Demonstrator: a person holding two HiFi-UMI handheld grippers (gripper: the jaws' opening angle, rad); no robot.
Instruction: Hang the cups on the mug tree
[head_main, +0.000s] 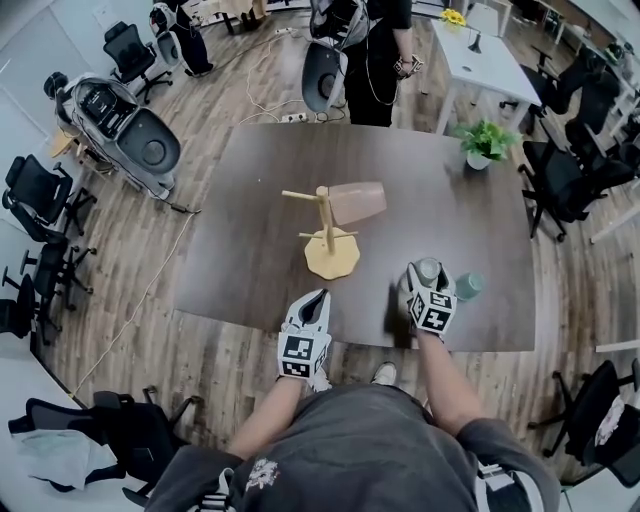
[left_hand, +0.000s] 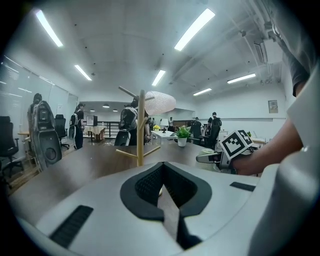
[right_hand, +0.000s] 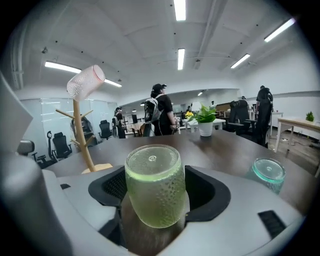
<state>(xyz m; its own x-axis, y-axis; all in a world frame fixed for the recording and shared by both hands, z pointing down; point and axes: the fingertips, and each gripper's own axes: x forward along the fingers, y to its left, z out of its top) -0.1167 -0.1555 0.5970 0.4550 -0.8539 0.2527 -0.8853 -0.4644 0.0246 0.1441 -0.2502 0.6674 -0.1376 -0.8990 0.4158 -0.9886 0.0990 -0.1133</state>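
The wooden mug tree (head_main: 325, 215) stands mid-table with a pink cup (head_main: 357, 202) hanging on its right peg. My right gripper (head_main: 420, 275) is shut on a green dimpled cup (right_hand: 153, 185), held bottom up between the pads just above the table near the front edge. A teal cup (head_main: 468, 286) stands bottom up on the table just to its right, also seen as the teal cup (right_hand: 267, 174). My left gripper (head_main: 318, 297) is shut and empty at the front edge, pointing at the mug tree (left_hand: 141, 130). From there the pink cup (left_hand: 159, 102) shows high on the right.
A potted plant (head_main: 483, 142) sits at the far right of the dark table (head_main: 250, 270). A person (head_main: 375, 60) stands beyond the far edge. Office chairs (head_main: 140, 140) ring the table, and a white desk (head_main: 485, 55) stands behind.
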